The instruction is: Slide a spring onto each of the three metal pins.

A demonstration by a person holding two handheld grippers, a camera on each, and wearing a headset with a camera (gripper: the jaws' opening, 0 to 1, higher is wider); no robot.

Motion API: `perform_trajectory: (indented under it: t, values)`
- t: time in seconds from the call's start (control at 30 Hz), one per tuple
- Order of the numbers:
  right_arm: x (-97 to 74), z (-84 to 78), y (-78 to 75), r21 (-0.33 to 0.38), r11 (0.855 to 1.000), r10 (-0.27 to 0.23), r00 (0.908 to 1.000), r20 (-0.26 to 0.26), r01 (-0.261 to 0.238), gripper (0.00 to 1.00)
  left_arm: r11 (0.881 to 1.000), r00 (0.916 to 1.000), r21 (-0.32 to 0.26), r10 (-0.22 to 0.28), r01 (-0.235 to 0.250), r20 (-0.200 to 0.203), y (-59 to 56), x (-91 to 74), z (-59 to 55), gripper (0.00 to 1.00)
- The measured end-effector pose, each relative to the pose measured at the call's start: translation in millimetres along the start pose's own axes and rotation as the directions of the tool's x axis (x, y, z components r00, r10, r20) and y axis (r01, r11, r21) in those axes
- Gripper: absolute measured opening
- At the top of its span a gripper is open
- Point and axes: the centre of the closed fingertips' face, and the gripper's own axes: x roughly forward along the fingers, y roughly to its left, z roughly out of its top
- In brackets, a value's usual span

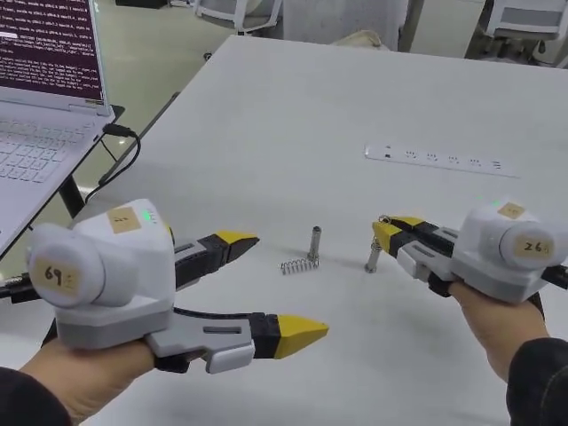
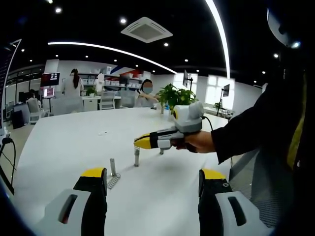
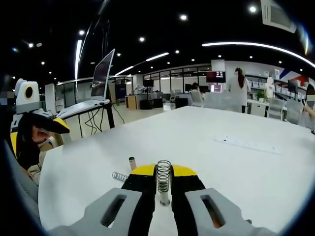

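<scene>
**A:** Right side first: the black, yellow-tipped right gripper (image 3: 164, 170) has its jaws squeezed together on a small coiled wire spring (image 3: 164, 178). The coil is upright, pinched between the two tips.

**B:** And straight beneath it is a short grey metal pin (image 3: 164, 199), standing on the white tabletop (image 3: 221, 162). The spring's lower end meets the top of that pin. How far the coil sits over it, I can't tell.

**A:** The head view agrees. That gripper sits at the right, with its tips directly above the pin and the pin's lower part showing below them.

**B:** Over to the matching left gripper (image 1: 271, 286). Its jaws are spread wide with bare table between the yellow tips. It hovers low over the near part of the table, well apart from its partner.

**A:** Its own view shows the same: two tips far apart, pointing towards the work.

**B:** Between the two tools there's a second upright grey pin (image 1: 315, 241).

**A:** And a loose second spring (image 1: 299, 264) lies on its side just beside that pin's foot. Whether the two touch, I can't make out.

**B:** Further back on the table lies a long white power strip (image 1: 439, 160), well away from the pins.

**A:** And an open white laptop (image 1: 44, 98) sits at the far left, off the table's edge.
</scene>
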Motion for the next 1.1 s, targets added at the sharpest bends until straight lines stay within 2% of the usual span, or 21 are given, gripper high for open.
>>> perform_trajectory:
  t: [1.1]
  values:
    - [6.6,-35.1,-1.6,0.011,1.0,0.009,0.9964,-0.084,-0.008,0.08,1.0,0.9999,-0.003,0.013,-0.013,-0.01,2.1,-1.4,-1.8,0.73]
